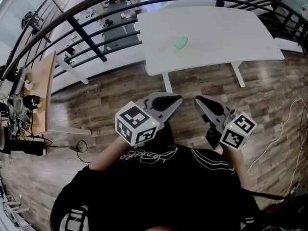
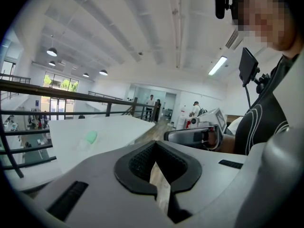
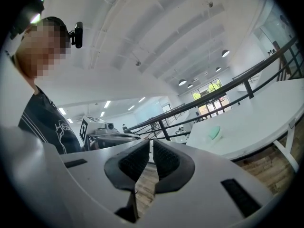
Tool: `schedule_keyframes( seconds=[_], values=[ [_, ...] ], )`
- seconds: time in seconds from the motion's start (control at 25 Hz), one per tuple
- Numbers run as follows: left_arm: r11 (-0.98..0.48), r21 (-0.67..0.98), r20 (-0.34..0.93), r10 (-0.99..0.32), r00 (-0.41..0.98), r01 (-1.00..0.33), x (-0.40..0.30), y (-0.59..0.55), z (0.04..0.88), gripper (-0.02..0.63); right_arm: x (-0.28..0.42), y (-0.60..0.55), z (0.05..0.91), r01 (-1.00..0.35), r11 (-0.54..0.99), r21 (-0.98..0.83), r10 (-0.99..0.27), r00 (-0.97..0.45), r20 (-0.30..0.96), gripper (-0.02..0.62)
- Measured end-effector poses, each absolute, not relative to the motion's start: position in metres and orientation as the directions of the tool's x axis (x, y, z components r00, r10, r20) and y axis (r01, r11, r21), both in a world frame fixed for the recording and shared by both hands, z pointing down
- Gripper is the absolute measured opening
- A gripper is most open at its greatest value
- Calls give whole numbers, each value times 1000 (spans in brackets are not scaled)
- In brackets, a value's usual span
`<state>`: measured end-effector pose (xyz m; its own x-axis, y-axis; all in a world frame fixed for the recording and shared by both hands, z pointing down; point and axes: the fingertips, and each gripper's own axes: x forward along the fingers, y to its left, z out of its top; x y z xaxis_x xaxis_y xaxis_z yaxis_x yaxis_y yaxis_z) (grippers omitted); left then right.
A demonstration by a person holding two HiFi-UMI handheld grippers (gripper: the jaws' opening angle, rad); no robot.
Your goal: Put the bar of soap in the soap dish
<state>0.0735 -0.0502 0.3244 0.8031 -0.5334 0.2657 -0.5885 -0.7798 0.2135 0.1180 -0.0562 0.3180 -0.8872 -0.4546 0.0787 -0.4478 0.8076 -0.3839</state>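
Judging by the layout, nothing is begun: the pale green oval bar of soap (image 1: 181, 43) lies far off on the white rectangular table (image 1: 231, 32), no soap dish clearly visible, while the left gripper (image 1: 177, 99) and right gripper (image 1: 198, 100) hover near the body, both pressed together, empty.

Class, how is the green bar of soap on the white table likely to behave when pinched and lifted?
The bar of soap looks small, rounded and smooth: probably stiff but slippery. Lying low on the table, it seems unlikely to tip.
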Motion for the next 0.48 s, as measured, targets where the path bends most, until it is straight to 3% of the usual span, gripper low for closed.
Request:
schedule_keyframes(
  seconds=[0.48],
  values=[
    [-792,196,233,-535,812,-578,70,-26,320,8,111,-30,319,-448,830,-333,-448,-890,81,29]
  ],
)
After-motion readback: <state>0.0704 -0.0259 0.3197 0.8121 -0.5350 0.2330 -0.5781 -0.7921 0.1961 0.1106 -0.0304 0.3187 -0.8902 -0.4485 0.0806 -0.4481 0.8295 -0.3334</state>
